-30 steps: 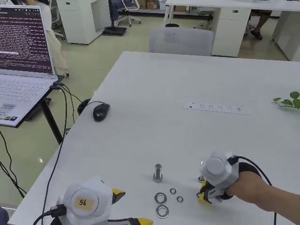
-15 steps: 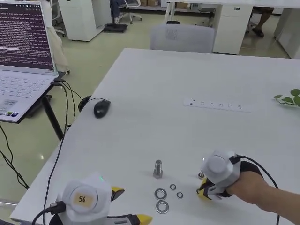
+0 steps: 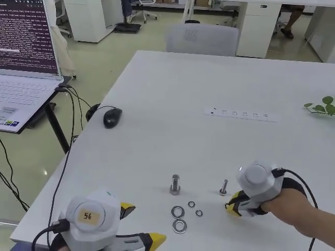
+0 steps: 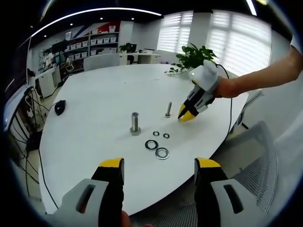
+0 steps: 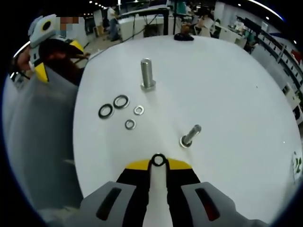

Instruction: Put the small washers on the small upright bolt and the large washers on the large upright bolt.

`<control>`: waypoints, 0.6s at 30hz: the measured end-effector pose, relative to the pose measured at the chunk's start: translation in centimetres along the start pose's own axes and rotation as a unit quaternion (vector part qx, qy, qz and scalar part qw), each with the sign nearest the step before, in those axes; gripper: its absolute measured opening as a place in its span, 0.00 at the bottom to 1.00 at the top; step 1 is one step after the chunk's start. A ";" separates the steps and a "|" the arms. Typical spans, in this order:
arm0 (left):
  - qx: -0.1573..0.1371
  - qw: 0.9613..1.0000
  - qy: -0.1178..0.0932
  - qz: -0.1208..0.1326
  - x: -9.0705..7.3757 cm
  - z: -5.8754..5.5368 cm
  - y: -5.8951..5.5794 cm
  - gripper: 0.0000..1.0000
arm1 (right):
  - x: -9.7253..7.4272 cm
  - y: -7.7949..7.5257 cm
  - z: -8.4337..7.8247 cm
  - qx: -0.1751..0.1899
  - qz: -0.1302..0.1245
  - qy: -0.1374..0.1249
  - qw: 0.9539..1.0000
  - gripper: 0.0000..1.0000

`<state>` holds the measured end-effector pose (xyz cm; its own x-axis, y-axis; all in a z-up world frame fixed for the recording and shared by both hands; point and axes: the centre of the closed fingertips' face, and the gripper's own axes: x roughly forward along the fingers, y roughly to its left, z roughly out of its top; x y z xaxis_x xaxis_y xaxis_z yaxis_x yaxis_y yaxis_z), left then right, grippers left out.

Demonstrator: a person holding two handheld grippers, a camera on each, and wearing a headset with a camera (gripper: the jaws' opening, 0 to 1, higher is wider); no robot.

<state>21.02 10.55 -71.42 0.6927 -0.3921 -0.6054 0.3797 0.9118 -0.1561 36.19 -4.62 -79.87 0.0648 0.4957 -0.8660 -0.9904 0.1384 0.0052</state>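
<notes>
Open-plan office with a lab character. Evidence:
- large white rectangular worktop [image 3: 172, 89]
- open silver laptop [image 3: 23, 68] showing terminal text, on a side stand
- black wired computer mouse [image 3: 112, 117]
- white multi-socket power strip [image 3: 239, 114]
- grey office chair [image 3: 201, 39]
- white drawer cabinets [image 3: 86, 21]
- green leafy plant [image 3: 320, 106]
- wall shelving [image 4: 97, 41] stacked with bins
- white slatted window blinds [image 4: 232, 33]
</notes>
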 end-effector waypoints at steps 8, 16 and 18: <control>0.001 1.000 -0.001 -0.002 0.2 0.1 -0.1 0.59 | -1.4 -1.5 0.8 -0.002 -0.011 -0.004 1.000 0.13; -0.001 1.000 -0.002 -0.002 0.1 0.2 -0.2 0.60 | -2.9 -2.4 2.7 -0.029 -0.020 -0.001 0.999 0.13; -0.002 1.000 -0.003 -0.001 0.1 0.1 -0.2 0.60 | -3.1 -2.7 3.1 -0.037 -0.021 0.000 0.999 0.13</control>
<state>21.07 10.36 -71.36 0.6949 -0.3952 -0.6008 0.3786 0.9113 -0.1616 39.02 -3.90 -75.66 0.1070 0.4906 -0.8648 -0.9931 0.0953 -0.0688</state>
